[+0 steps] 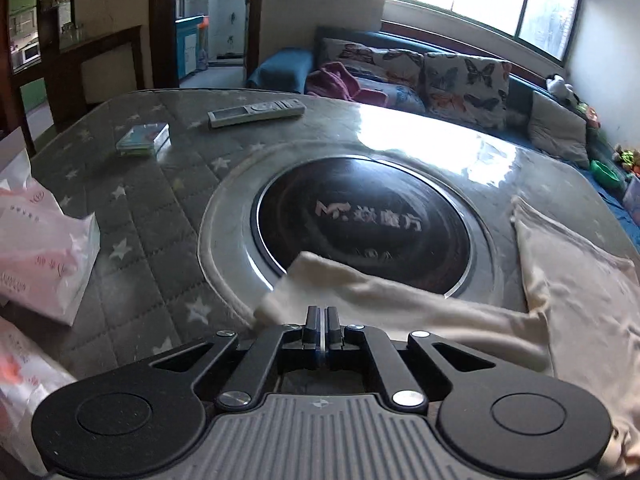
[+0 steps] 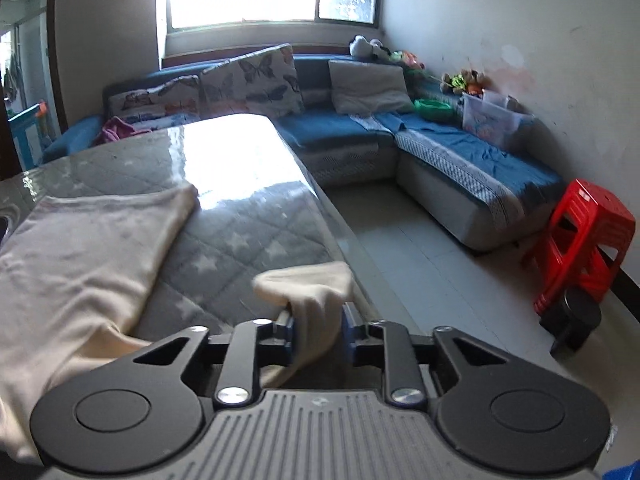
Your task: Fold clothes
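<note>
Cream garment (image 1: 580, 292), a long-sleeved top by the look of it, lies spread on the tabletop (image 1: 160, 208) toward its right edge, body flat and both sleeves out to the sides. No fold shows in the body yet, so I judge the work is at its first step, bringing the sleeves in, with the body folds all left to do.

One sleeve (image 1: 360, 292) runs across the near rim of the round black hotplate (image 1: 360, 220) set in the middle of the tabletop. The left gripper (image 1: 323, 320) sits at that sleeve's near edge with its jaws pressed together; whether cloth is pinched between them I cannot tell.

The other sleeve (image 2: 316, 300) is bunched near the right edge of the tabletop, and the right gripper (image 2: 318, 334) has its jaws closed around the bunch.

Further off lie a remote control (image 1: 256, 113), a small box (image 1: 144, 140) and pink plastic bags (image 1: 40, 240).
</note>
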Demonstrator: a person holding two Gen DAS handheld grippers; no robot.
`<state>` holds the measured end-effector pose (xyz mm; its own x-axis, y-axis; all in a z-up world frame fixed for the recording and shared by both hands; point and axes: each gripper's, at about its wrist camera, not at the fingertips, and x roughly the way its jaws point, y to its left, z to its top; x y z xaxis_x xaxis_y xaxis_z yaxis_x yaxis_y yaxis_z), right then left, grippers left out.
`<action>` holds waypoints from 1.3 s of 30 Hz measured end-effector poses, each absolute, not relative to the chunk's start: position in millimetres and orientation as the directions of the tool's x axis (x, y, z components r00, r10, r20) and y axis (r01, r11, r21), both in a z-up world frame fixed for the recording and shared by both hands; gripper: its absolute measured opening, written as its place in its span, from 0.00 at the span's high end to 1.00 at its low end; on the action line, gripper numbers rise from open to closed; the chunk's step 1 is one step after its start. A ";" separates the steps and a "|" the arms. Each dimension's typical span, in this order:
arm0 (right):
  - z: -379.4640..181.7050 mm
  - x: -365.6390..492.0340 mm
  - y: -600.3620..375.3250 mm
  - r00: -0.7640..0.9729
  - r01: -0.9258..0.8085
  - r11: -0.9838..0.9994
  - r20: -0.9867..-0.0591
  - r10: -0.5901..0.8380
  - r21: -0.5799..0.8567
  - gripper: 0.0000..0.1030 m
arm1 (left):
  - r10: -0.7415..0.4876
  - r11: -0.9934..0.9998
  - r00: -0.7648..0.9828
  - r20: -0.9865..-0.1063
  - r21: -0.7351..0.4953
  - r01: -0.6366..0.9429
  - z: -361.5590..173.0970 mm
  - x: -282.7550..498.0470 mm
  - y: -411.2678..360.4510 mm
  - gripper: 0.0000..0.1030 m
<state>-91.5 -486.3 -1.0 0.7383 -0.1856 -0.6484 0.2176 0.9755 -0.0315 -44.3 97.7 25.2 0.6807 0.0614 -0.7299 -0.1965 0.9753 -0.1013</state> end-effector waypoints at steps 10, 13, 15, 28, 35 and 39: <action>10.6 -108.6 -506.7 0.724 0.304 0.950 -0.630 -0.281 -0.075 0.58 | -0.089 0.994 0.702 -0.706 -0.104 0.022 31.2 -29.3 24.1 0.88; 5.3 -104.1 -509.7 0.701 0.323 0.942 -0.644 -0.306 -0.095 0.54 | -0.134 0.991 0.695 -0.707 -0.109 0.079 30.3 -17.0 -1.0 0.86; 2.4 -103.6 -515.9 0.679 0.363 0.926 -0.651 -0.339 -0.104 0.53 | -0.149 0.989 0.692 -0.707 -0.107 0.105 30.4 -9.1 -13.8 0.79; 15.3 -84.1 -501.9 0.726 0.240 0.970 -0.655 -0.210 -0.045 0.54 | -0.140 0.987 0.675 -0.724 -0.049 0.153 16.6 65.9 -61.8 0.75; 14.1 -21.6 -443.4 0.725 -0.034 0.998 -0.685 0.064 0.057 0.59 | -0.124 0.985 0.673 -0.729 -0.010 0.171 4.4 105.5 -77.8 0.64; 5.5 22.9 -419.7 0.693 -0.099 0.994 -0.713 0.109 0.055 0.64 | -0.104 0.985 0.677 -0.728 0.021 0.173 -3.6 126.1 -84.6 0.61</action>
<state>22.9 -419.7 5.5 0.6926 0.1091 -0.7131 -0.0994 0.9935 0.0554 126.1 -84.6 -3.6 0.6772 -0.1037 -0.7284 0.1730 0.9847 0.0206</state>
